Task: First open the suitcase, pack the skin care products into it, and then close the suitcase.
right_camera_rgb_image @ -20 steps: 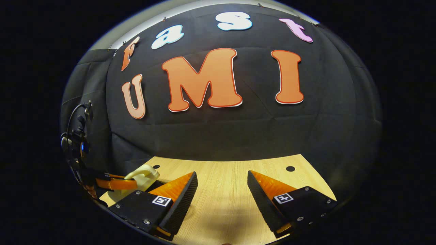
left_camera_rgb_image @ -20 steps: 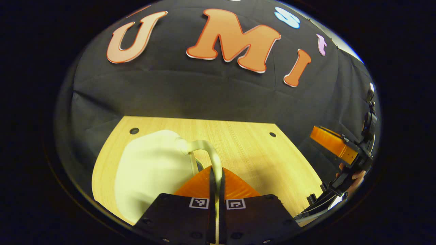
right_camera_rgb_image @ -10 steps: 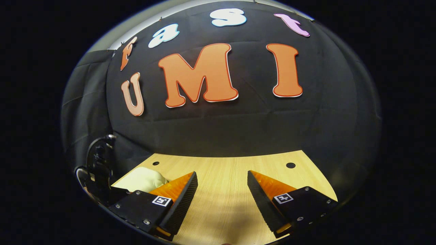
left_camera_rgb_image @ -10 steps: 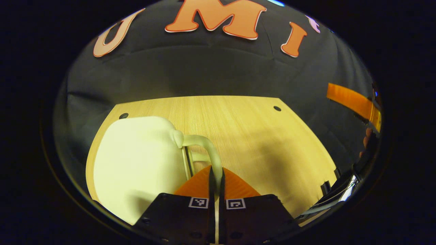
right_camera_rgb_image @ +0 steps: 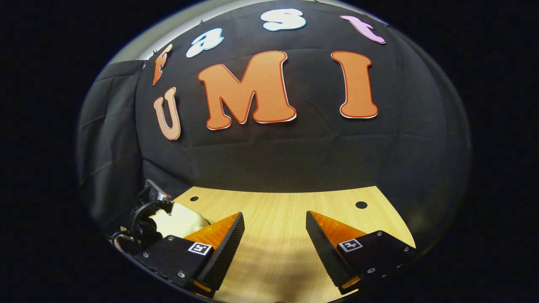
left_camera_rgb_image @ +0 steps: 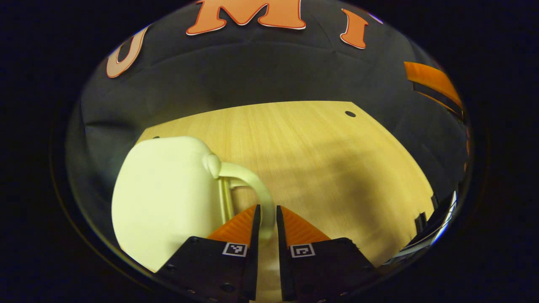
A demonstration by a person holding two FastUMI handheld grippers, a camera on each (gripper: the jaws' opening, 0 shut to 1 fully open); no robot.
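Note:
A pale cream suitcase point(left_camera_rgb_image: 168, 202) lies shut on the wooden table point(left_camera_rgb_image: 328, 160), at the left in the left gripper view. Its curved handle point(left_camera_rgb_image: 252, 181) arches to the right and runs down between the fingers of my left gripper point(left_camera_rgb_image: 268, 219). Those jaws stand parted a little around the handle, with thin gaps beside it. In the right gripper view my right gripper point(right_camera_rgb_image: 274, 235) is wide open above the table point(right_camera_rgb_image: 278, 261) with nothing between its fingers. The suitcase point(right_camera_rgb_image: 181, 219) peeks out at the lower left there, with the left gripper's body point(right_camera_rgb_image: 145, 212) beside it.
A small round hole point(left_camera_rgb_image: 350, 113) marks the table's far right corner. One finger of the right gripper point(left_camera_rgb_image: 427, 80) hangs at the upper right of the left gripper view. Bare wood spreads to the right of the suitcase. The black cloth wall closes the back.
The left gripper's jaws, pinched tight on the handle before, have parted slightly. The suitcase has come down and now lies lower and nearer. The right gripper has hardly moved.

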